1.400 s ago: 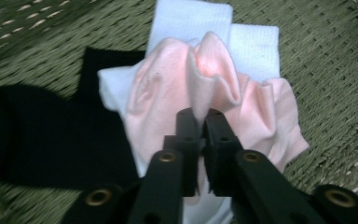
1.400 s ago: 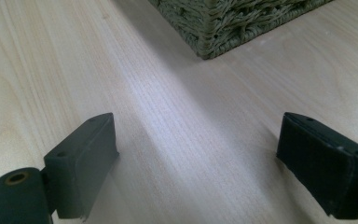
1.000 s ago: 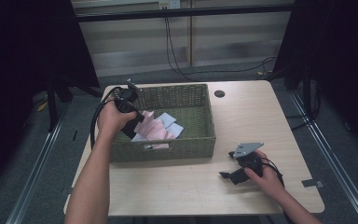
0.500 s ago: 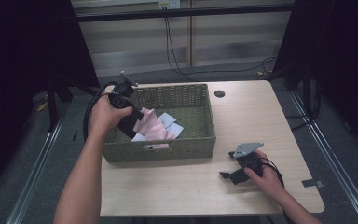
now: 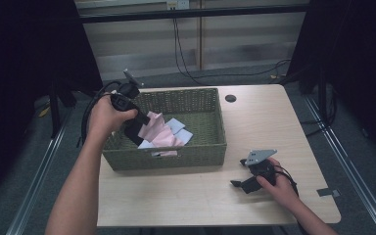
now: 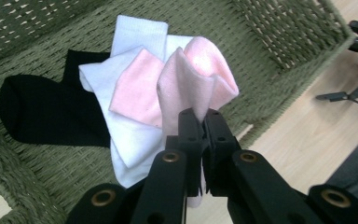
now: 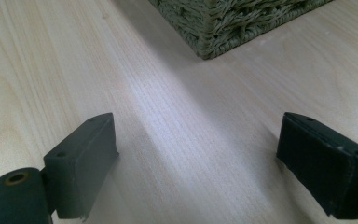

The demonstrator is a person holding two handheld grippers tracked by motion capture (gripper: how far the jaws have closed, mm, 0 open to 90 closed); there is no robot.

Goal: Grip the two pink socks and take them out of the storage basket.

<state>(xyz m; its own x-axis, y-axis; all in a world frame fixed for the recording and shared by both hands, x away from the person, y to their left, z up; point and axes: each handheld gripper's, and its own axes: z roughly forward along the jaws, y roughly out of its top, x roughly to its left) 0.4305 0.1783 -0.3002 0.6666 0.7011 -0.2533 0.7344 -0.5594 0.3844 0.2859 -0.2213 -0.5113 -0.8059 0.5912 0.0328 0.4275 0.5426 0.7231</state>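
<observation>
1. Two grippers are in our hands at the desk (image 5: 284,112) — the left gripper (image 6: 199,122) is over the woven basket's (image 5: 210,149) left end, and the right gripper (image 5: 238,182) rests low near the desk's front right corner.
2. We see the left gripper's jaws pressed together on a pink sock (image 6: 193,79), which stands up bunched from between them in the left gripper view; in the high view the same pink sock (image 5: 157,128) hangs from the gripper inside the basket's left half.
3. Beneath it, on the basket's floor, lie a white sock (image 6: 121,135), a flat pink piece (image 6: 137,88) on top of that white one, and a black sock (image 6: 42,109) toward the basket's left wall.
4. From above we also make out a pale blue piece (image 5: 178,129) just right of the pink sock, near the basket's middle.
5. The basket sits on the left half of the desk, its front wall well back from the desk's front edge.
6. Our right gripper's jaws stand wide apart with nothing between them — bare wood shows in the gap, and a basket corner (image 7: 214,32) lies ahead of them.
7. A dark round hole (image 5: 230,98) marks the desk near its far edge, just right of the basket.
</observation>
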